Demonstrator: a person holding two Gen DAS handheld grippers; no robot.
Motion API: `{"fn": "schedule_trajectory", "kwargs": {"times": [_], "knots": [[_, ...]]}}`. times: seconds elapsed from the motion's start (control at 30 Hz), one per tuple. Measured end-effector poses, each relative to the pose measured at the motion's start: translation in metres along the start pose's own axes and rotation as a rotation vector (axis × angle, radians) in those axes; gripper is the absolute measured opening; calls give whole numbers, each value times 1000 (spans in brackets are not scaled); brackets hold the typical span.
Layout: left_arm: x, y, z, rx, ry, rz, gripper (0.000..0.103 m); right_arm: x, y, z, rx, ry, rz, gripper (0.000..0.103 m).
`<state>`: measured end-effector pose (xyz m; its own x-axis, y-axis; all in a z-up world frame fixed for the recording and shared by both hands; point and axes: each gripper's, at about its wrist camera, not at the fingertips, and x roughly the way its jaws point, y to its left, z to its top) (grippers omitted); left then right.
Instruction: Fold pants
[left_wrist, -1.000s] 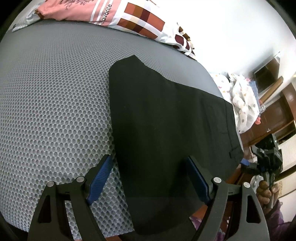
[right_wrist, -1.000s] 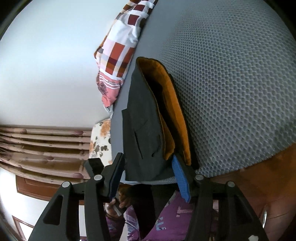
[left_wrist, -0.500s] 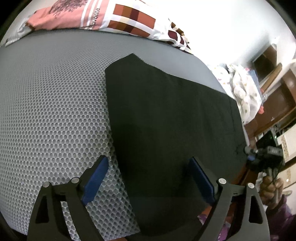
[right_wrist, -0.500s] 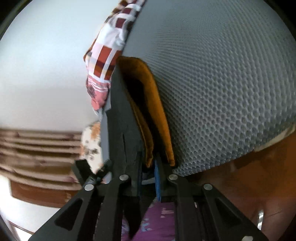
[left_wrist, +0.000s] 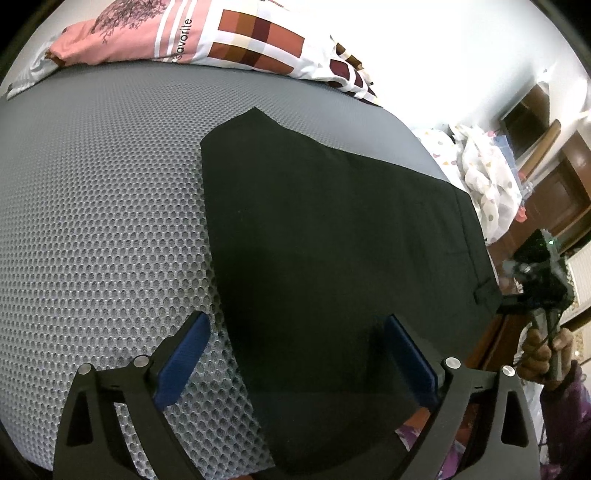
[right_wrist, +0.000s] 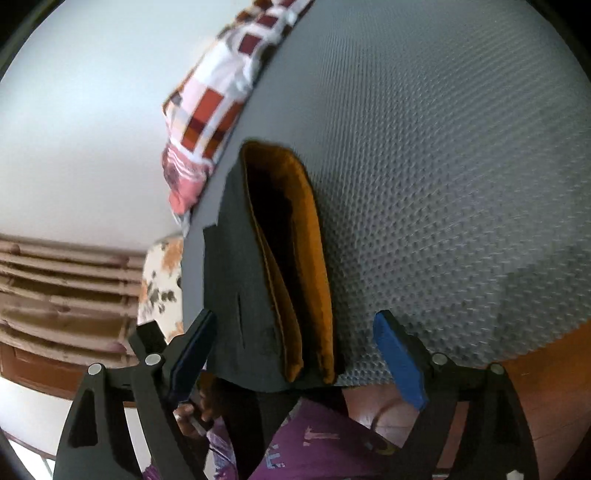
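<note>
Black pants (left_wrist: 332, 236) lie folded flat on a grey mesh mattress (left_wrist: 103, 221), one end hanging over the near edge. My left gripper (left_wrist: 295, 350) hovers above that near end; its jaws are opening wide and its blue pads press on nothing. In the right wrist view the pants (right_wrist: 236, 280) show their waist end, with an orange lining (right_wrist: 314, 258) exposed in the opening. My right gripper (right_wrist: 295, 354) straddles this end, jaws opening, pads clear of the cloth. The other gripper (left_wrist: 539, 273) appears at the right in a hand.
A checked pink, white and brown pillow (left_wrist: 207, 37) lies at the mattress's far end. A spotted white cloth (left_wrist: 484, 177) and wooden furniture (left_wrist: 561, 192) stand to the right. A brown curtain (right_wrist: 55, 280) and a floral cloth (right_wrist: 162, 280) sit past the mattress. The person wears purple clothing (right_wrist: 303, 443).
My right gripper closed on the waist end half a second ago and has now spread apart, letting go. The left gripper's jaws widened a little; the pants lie flatter at the waist.
</note>
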<state>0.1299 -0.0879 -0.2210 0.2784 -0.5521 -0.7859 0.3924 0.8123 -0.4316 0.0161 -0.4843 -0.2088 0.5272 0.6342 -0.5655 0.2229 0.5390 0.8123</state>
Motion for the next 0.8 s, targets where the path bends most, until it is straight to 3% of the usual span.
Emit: {"fn": "schedule_trajectory", "kwargs": {"times": [0.03, 0.07, 0.2, 0.33, 0.4, 0.47, 0.53, 0.6, 0.67, 0.8], "knots": [[-2, 2, -1, -3, -1, -3, 95, 5, 1, 0, -9, 18, -17, 57], [-2, 3, -2, -4, -1, -6, 95, 11, 1, 0, -15, 41, -38, 30], [-5, 6, -2, -10, 5, -15, 95, 7, 24, -1, -107, 27, -112, 23], [-11, 15, -1, -47, 13, -20, 95, 0, 59, -1, -171, 30, -91, 20], [-18, 22, 0, -70, 4, 8, 95, 6, 73, 3, -177, 45, -37, 20], [-29, 30, 1, -108, -25, 2, 95, 19, 84, 10, -117, 62, 91, 20], [-45, 39, 3, -154, -67, -5, 95, 21, 105, 8, -119, 37, 227, 20], [-56, 45, 5, -179, -91, -5, 95, 14, 115, 3, -152, -21, 260, 17], [-60, 46, 6, -179, -98, -3, 95, 14, 85, -1, -88, -59, 225, 17], [-44, 37, 6, -149, -58, 4, 95, 25, 6, -14, 77, -39, 109, 17]]}}
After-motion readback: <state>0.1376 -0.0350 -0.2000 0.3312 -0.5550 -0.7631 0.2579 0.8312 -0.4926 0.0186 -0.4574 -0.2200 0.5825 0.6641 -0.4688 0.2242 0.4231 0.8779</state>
